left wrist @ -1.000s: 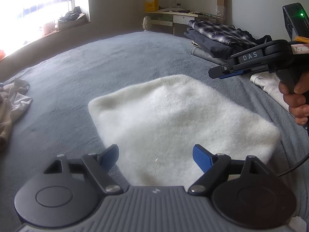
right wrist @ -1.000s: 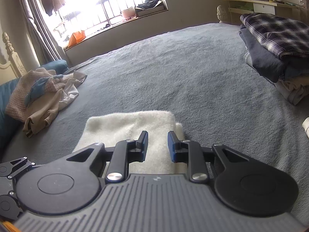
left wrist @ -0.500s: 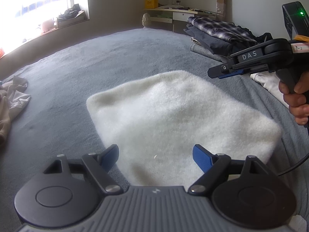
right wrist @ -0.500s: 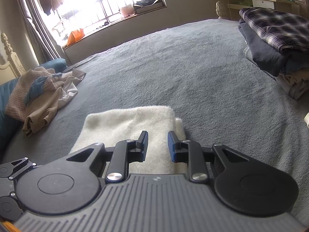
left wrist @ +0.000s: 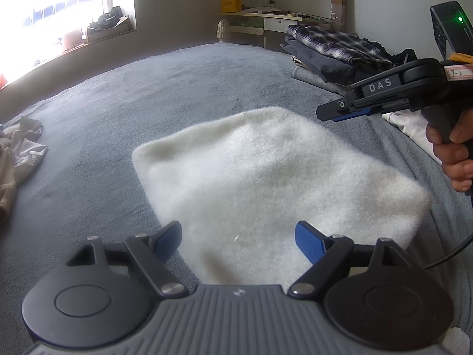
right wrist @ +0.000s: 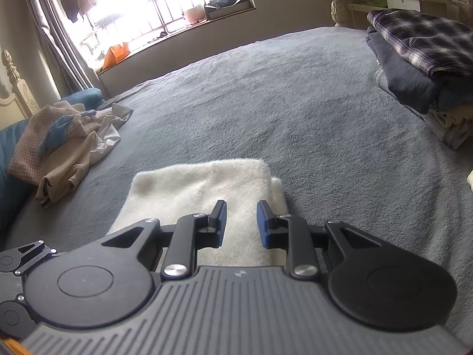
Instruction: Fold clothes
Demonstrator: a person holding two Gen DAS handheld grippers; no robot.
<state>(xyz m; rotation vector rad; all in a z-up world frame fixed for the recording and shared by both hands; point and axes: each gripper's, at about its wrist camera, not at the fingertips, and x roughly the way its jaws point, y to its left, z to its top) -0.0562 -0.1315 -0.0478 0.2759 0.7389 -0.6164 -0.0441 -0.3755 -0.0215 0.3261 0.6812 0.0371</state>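
White fleece, folded into a thick rectangle: the fuzzy garment [left wrist: 266, 183] lies flat on the grey bed cover [left wrist: 147, 94], near the front edge, with both grippers above it and neither touching.

Left gripper [left wrist: 238, 241]: jaws spread wide, nothing between them, pointed down at the near edge of the fleece. Right gripper [right wrist: 241, 222]: jaws narrowed to a small gap, nothing held, fleece visible through the gap. In the left wrist view it sits off the garment's far right corner, held by the person's hand [left wrist: 452, 148].

The fold looks close to done, so I'd guess the next step is a final fold or a move to the folded stack [right wrist: 419, 59] at right, plaid shirt on top.

Risks:
- Pile is thick and springy. A shallow pinch likely catches only the top layer, and lifting would peel the fold open.
- Right jaws are too narrow for the full thickness; they need to open before closing in, or they'll just push the edge and skew the rectangle.
- A one-sided lift would let the other side sag and unroll.
- Cable [left wrist: 449, 254] trailing from the right handle by the garment's corner could drag across it.
- Unfolded heap [right wrist: 68, 142] at left is well apart, no interference.
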